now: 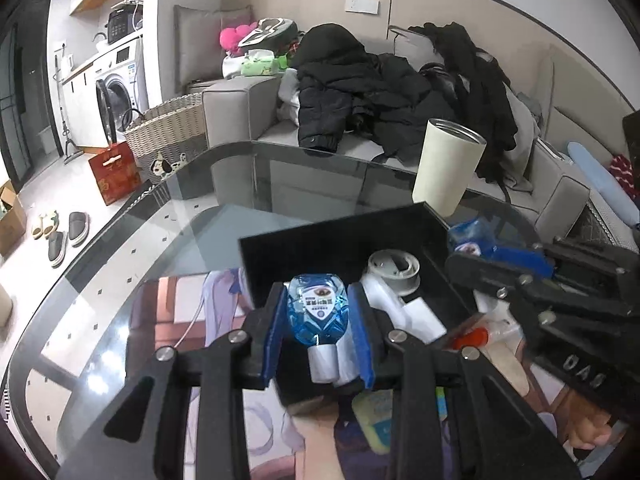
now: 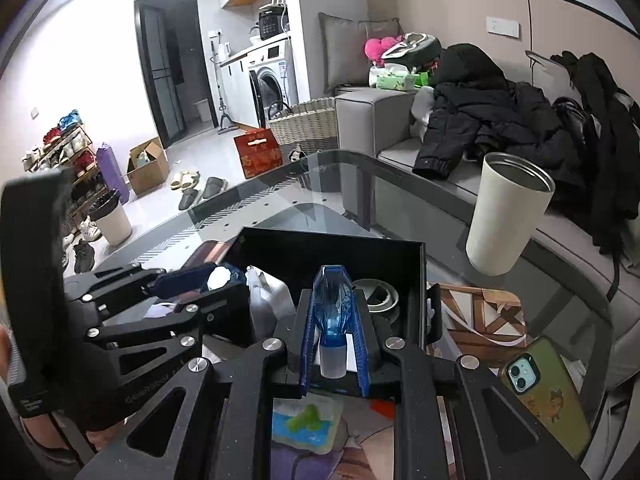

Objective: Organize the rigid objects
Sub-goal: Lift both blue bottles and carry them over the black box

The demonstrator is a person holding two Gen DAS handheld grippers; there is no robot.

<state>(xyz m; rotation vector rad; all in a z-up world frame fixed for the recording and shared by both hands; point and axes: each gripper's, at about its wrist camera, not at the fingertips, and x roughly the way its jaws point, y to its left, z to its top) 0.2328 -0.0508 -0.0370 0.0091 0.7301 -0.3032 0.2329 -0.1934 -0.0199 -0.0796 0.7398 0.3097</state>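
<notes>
The left gripper is closed on a small blue transparent plastic bottle with a white cap, pads on its two flat sides, label facing the camera. The right gripper is closed on a second small blue transparent bottle, seen edge-on, its frosted cap pointing toward the camera.

Both bottles hang above the open black rectangular box, which stands on the glass table. Inside the box lie a white round plastic ring and some white plastic pieces.

I judge these bottles to be light and stiff, but smooth and faceted, so they may slip or twist between the pads. The wide flat sides of the body seem the best place to hold; the narrow neck and cap give less surface. A soft squeeze should be enough, and a low release above the box floor.
</notes>
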